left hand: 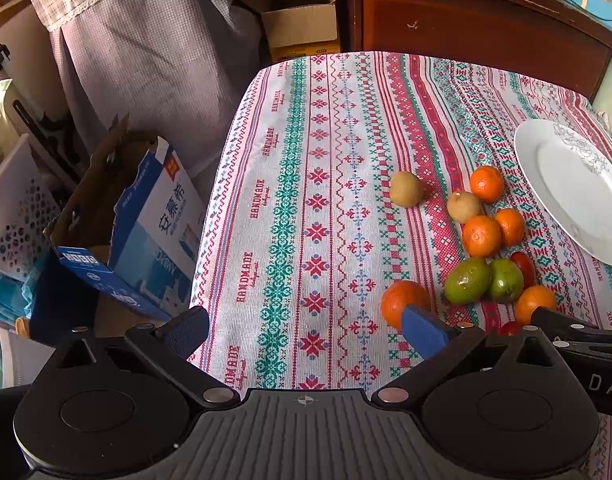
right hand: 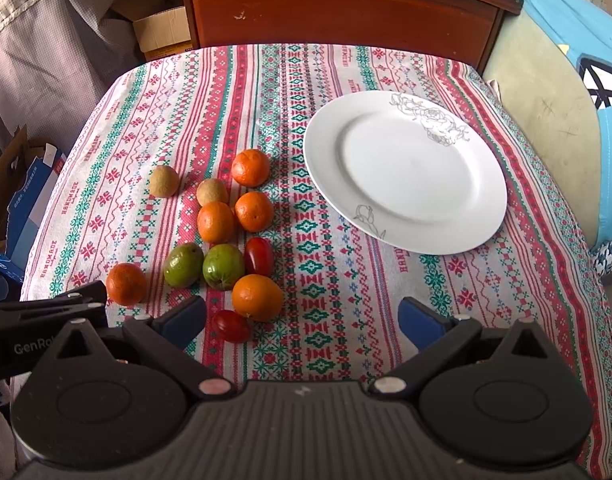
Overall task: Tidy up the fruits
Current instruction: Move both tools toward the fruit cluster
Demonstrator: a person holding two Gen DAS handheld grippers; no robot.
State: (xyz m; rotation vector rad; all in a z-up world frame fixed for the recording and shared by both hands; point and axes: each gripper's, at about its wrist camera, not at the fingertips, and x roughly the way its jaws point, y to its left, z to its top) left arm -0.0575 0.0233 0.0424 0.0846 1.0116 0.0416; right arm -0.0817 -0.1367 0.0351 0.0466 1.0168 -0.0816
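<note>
Still nothing on the plate (right hand: pixel 406 168). Fruit sits loose on the tablecloth (right hand: pixel 326 320) toward its left edge; nearest orange (right hand: pixel 257 297) looks firm, round, apt to roll: grip across its middle. Left gripper (left hand: pixel 304 330) and right gripper (right hand: pixel 302 320) both spread, empty.

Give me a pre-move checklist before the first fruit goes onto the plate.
1. Right gripper open and holding nothing: ok.
2. Left gripper open and holding nothing: ok.
3. White plate bare, room for fruit: ok.
4. Fruits all on the tablecloth, none on the plate: ok.
5. Nearest cherry tomato lies beside the right gripper's left finger, not between the fingers: not ok.
6. Nearest orange free to lift; it sits close to the green fruit, touching or not: cannot tell.
</note>
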